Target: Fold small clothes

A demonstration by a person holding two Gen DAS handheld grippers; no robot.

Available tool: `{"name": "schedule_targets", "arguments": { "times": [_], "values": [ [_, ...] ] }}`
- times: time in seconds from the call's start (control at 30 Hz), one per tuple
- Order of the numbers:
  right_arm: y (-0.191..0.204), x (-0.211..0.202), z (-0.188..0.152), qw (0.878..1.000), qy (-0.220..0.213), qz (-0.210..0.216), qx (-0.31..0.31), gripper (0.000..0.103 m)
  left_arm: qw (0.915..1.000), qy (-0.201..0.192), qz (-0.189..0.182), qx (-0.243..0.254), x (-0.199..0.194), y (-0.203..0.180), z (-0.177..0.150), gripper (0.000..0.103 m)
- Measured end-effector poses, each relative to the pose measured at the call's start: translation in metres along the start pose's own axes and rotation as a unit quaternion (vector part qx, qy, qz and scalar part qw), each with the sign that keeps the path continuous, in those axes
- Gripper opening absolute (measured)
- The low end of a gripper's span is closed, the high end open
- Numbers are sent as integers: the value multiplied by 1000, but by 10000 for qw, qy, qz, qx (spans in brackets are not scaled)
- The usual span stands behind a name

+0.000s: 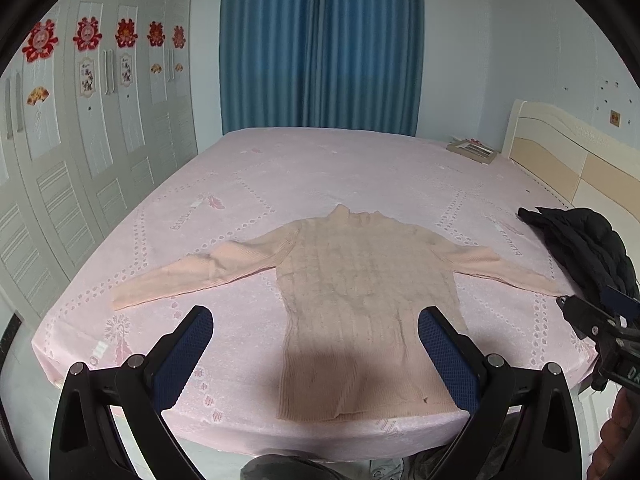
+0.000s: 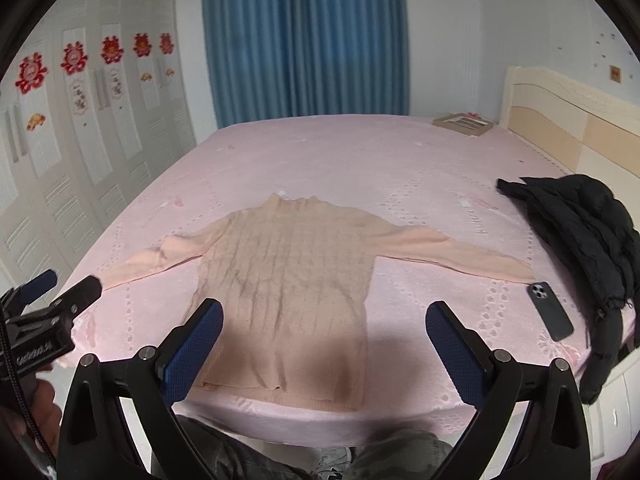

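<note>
A pale pink knit sweater (image 1: 360, 296) lies flat on the pink bed (image 1: 304, 176), collar away from me, both sleeves spread out to the sides, hem at the near edge. It also shows in the right wrist view (image 2: 288, 280). My left gripper (image 1: 316, 336) is open and empty, held above the sweater's lower part near the bed's front edge. My right gripper (image 2: 324, 332) is open and empty, above the hem. Each gripper shows at the edge of the other's view: the right gripper (image 1: 600, 320) and the left gripper (image 2: 52, 300).
A black jacket (image 2: 580, 236) is heaped at the bed's right edge. A dark phone (image 2: 550, 316) lies next to it, just past the right sleeve's cuff. A flat frame (image 2: 464, 122) lies at the far right corner by the headboard (image 2: 560, 128). Wardrobes (image 1: 80, 160) stand at the left.
</note>
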State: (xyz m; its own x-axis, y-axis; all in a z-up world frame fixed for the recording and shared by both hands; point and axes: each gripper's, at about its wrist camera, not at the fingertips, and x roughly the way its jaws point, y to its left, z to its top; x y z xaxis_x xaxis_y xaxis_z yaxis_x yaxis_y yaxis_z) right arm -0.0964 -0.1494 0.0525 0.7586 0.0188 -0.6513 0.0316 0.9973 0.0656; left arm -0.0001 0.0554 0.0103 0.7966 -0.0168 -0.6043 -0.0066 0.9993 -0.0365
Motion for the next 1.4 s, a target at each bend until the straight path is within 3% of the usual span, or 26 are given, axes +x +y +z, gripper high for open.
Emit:
{"name": "schedule_targets", "arguments": {
  "times": [0.2, 0.53, 0.7, 0.8, 0.93, 1.1, 1.23, 1.3, 1.4],
  "values": [
    [9, 19, -2, 9995, -63, 83, -310, 99, 9993, 259, 2, -272, 34, 24, 3, 101],
    [-3, 82, 7, 9994, 173, 254, -169, 99, 9962, 412, 566, -509, 112, 67, -5, 101],
    [-8, 119, 7, 9994, 217, 276, -56, 98, 9917, 621, 1006, -503, 156, 105, -15, 99],
    [-8, 149, 4, 9990, 361, 266, -30, 95, 9875, 851, 1066, -785, 179, 139, -25, 98],
    [-7, 181, -6, 9982, 513, 303, -7, 94, 9806, 1049, 1009, -1312, 200, 185, -42, 91],
    [-4, 222, -18, 9968, 746, 297, -33, 88, 9688, 1169, 1263, -1782, 224, 245, -61, 89],
    [0, 249, -22, 9957, 858, 340, 34, 81, 9479, 1319, 1409, -2534, 246, 304, -72, 71],
    [2, 256, -24, 9954, 876, 385, 53, 77, 9402, 1215, 1425, -2844, 253, 328, -75, 66],
    [6, 270, -28, 9949, 939, 381, -20, 75, 9387, 983, 1498, -2945, 261, 352, -70, 66]
  ]
}}
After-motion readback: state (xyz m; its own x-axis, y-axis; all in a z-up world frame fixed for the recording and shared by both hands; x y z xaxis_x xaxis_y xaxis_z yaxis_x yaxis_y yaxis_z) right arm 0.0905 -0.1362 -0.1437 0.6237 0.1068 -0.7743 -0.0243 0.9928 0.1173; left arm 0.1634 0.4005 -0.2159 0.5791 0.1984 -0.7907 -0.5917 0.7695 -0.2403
